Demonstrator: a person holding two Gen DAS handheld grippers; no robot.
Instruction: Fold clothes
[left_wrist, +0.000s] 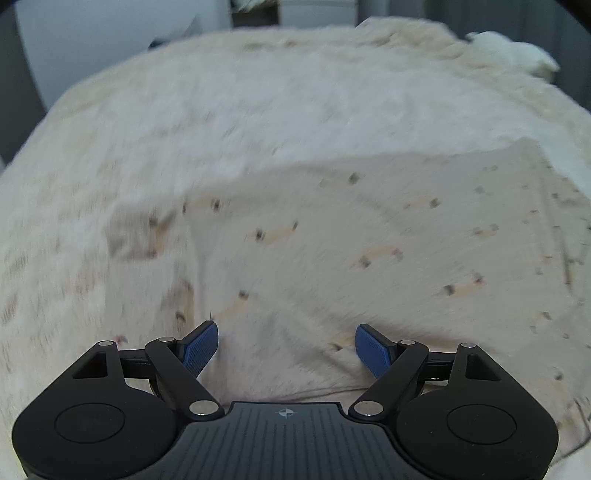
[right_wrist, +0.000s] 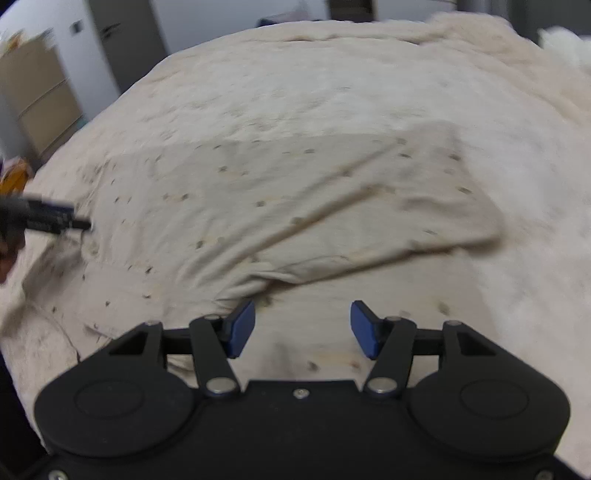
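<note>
Left wrist view: no legible writing, only a small compass-like mark on the claw body; the left claw (left_wrist: 286, 349) stands wide and empty over a blurred cream garment (left_wrist: 369, 236) with small dark-and-tan prints, spread on a fluffy white blanket (left_wrist: 221, 110). Right wrist view: no readable text; the right claw (right_wrist: 303, 328) is wide and empty, the wrinkled garment (right_wrist: 295, 192) just ahead of its tips, and the left claw (right_wrist: 55, 218) is at the garment's left edge.

Matt cotton garment (right_wrist: 295, 199) (speckled); fuzzy fleece blanket (right_wrist: 535, 288).
</note>
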